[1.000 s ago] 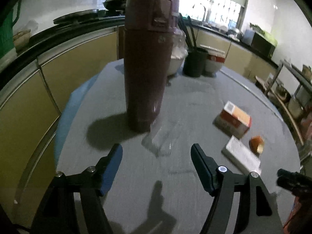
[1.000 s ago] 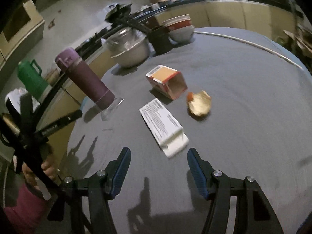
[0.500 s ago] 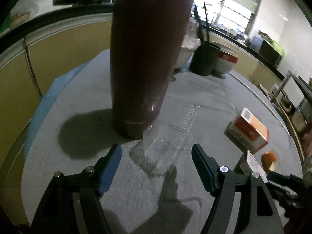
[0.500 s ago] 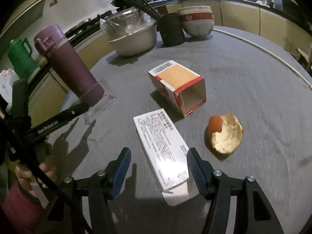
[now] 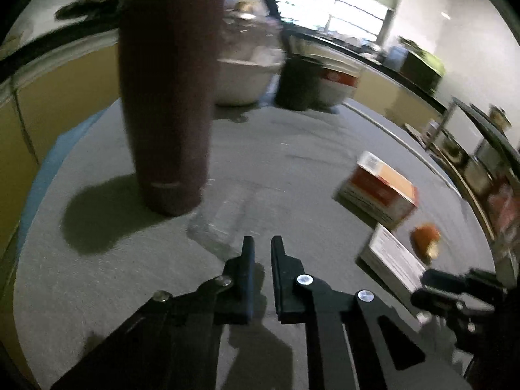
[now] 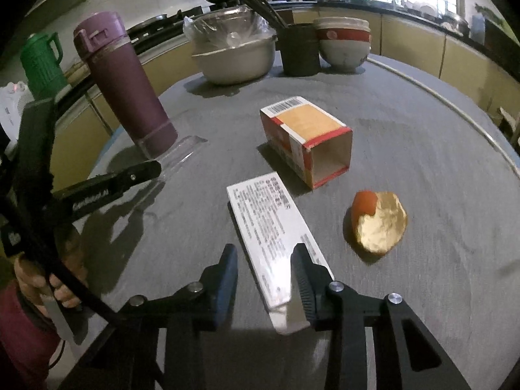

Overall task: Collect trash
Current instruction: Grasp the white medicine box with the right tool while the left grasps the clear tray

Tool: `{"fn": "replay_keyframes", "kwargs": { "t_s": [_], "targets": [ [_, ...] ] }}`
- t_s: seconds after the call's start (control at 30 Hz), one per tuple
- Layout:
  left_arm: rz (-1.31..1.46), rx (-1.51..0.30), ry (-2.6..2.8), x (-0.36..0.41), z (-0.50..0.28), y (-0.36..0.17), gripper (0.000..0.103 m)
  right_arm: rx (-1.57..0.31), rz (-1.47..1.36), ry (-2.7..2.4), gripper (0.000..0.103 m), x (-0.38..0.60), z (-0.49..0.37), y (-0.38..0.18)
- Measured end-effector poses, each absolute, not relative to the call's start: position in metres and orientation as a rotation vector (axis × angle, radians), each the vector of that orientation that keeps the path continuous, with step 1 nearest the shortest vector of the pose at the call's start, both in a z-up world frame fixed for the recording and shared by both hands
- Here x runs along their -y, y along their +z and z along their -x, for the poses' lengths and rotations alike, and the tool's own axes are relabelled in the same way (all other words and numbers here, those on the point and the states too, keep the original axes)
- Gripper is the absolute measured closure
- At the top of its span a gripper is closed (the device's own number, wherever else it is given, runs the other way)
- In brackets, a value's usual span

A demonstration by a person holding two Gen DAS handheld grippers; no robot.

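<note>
Orange carton (image 6: 305, 139) on its side, open end empty. Left tool (image 5: 260, 261) shut, nothing visibly gripped. Right tool (image 6: 265, 279) closing around flat white box (image 6: 269, 227).

Two cartons lie ahead of the jaws: one flat white box (image 6: 273, 237) between them and one open orange-and-red box (image 6: 305, 139) beyond, with one orange peel (image 6: 378, 222) off to their right. Left of the jaws stand one purple flask (image 6: 126, 87) and what looks like one clear plastic wrapper (image 6: 182, 152). Far beyond are one metal bowl (image 6: 234, 58), one dark utensil holder (image 6: 299, 53) and one stack of bowls (image 6: 344, 44).
</note>
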State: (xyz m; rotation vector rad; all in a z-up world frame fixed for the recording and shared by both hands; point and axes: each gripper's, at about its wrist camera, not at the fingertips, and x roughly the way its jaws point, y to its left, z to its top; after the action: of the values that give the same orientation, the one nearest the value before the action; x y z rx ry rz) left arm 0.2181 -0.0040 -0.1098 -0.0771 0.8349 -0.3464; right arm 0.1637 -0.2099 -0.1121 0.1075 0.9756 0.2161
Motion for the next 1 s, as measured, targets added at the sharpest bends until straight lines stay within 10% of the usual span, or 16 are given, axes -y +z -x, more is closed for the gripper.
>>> {"fn": "replay_keyframes", "kwargs": {
  "t_s": [0.17, 0.27, 0.3, 0.6, 0.73, 0.9, 1.0],
  "targets": [
    [-0.041, -0.789, -0.319, 0.006, -0.195, -0.100, 0.089, -0.955, -0.150, 0.217, 0.064, 0.218, -0.147, -0.103],
    [0.038, -0.801, -0.268, -0.013, -0.200, -0.096, 0.029, -0.914, -0.161, 0.213, 0.045, 0.219, -0.144, -0.091],
    [0.070, -0.790, -0.246, -0.019, -0.202, -0.095, 0.026, -0.899, -0.153, 0.202, 0.028, 0.218, -0.145, -0.087],
    [0.194, -0.889, -0.187, -0.025, -0.251, -0.115, 0.026, -0.984, -0.097, 0.230, 0.026, 0.213, -0.176, -0.114],
    [0.242, -0.899, -0.200, -0.023, -0.258, -0.122, 0.054, -0.981, -0.036, 0.232, 0.050, 0.208, -0.175, -0.124],
    [0.267, -0.924, -0.202, -0.019, -0.261, -0.129, 0.096, -0.973, -0.079, 0.227, 0.054, 0.214, -0.168, -0.124],
    [0.279, -0.920, -0.207, -0.018, -0.257, -0.127, 0.098, -0.970, -0.116, 0.222, 0.055, 0.221, -0.154, -0.123]
  ]
}}
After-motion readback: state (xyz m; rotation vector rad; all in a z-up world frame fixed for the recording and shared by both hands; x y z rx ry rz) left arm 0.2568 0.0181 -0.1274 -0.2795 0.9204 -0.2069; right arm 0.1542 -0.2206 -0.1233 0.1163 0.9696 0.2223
